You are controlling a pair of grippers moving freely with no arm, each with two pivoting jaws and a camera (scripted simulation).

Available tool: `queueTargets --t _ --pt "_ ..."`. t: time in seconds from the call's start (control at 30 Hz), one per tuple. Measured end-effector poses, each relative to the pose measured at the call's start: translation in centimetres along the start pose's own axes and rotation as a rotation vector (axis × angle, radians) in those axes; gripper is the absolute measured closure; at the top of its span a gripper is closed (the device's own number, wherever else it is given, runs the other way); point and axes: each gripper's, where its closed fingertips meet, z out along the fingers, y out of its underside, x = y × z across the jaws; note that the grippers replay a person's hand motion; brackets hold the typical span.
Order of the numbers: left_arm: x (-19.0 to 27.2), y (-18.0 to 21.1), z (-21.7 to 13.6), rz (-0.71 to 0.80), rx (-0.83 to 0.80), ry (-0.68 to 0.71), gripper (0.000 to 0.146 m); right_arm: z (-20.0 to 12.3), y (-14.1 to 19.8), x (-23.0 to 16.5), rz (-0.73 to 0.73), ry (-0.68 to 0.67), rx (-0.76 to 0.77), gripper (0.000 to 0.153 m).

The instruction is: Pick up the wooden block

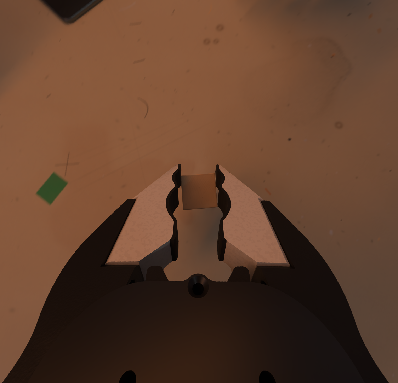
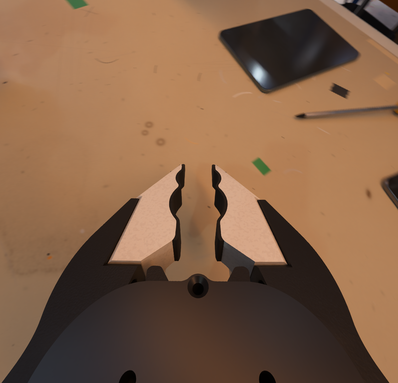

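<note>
The wooden block (image 1: 199, 192) is a small tan cube sitting between the fingers of my left gripper (image 1: 198, 168) near their tips. Both black inner pads touch its sides, so the gripper is shut on it. The tan tabletop (image 1: 237, 93) lies beyond it, and I cannot tell whether the block rests on the table or hangs above it. My right gripper (image 2: 198, 168) hovers over the table with a narrow gap between its fingers and nothing in them. The block does not show in the right wrist view.
A black tablet (image 2: 288, 49) lies at the far right, also in the left wrist view's top left corner (image 1: 71, 0). A pen (image 2: 344, 112), a dark phone corner (image 2: 391, 189) and green tape patches (image 2: 261, 166) (image 1: 51, 188) lie on the table. The table edge (image 2: 366, 28) runs at upper right.
</note>
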Motion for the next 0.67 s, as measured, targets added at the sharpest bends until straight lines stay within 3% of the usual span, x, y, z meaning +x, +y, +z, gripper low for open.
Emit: queueTargets --t 0.07,0.17,0.2,0.3,0.33,0.43,0.57,0.67 --pt "0.6 -1.5 0.8 0.017 0.037 0.039 0.114 -0.7 0.4 1.7 0.064 0.037 0.011 0.129" --pt "1.1 -4.4 2.4 0.067 0.074 0.082 0.114 -1.3 -0.3 1.7 0.166 -0.033 0.068 0.129" --pt "1.3 -5.5 3.1 0.092 0.094 0.095 0.114 -1.2 -0.8 0.2 0.188 -0.121 0.084 0.129" --pt "2.8 -9.2 4.5 0.2 0.149 0.168 0.114 -2.0 -2.2 -7.0 0.276 -0.601 0.086 0.129" --pt "3.5 -10.4 4.8 0.236 0.171 0.192 0.114 -2.3 -2.6 -8.5 0.282 -0.691 0.084 0.129" --pt "5.6 -13.2 4.9 0.324 0.221 0.254 0.114 -3.2 -3.9 -10.1 0.293 -0.784 0.125 0.128" --pt "7.8 -14.2 4.9 0.438 0.221 0.288 0.114 -5.4 -5.2 -10.7 0.458 -1.003 0.164 0.121" --pt "9.4 -14.2 4.6 0.516 0.215 0.299 0.114 -5.9 -5.3 -10.7 0.471 -1.023 0.167 0.122"
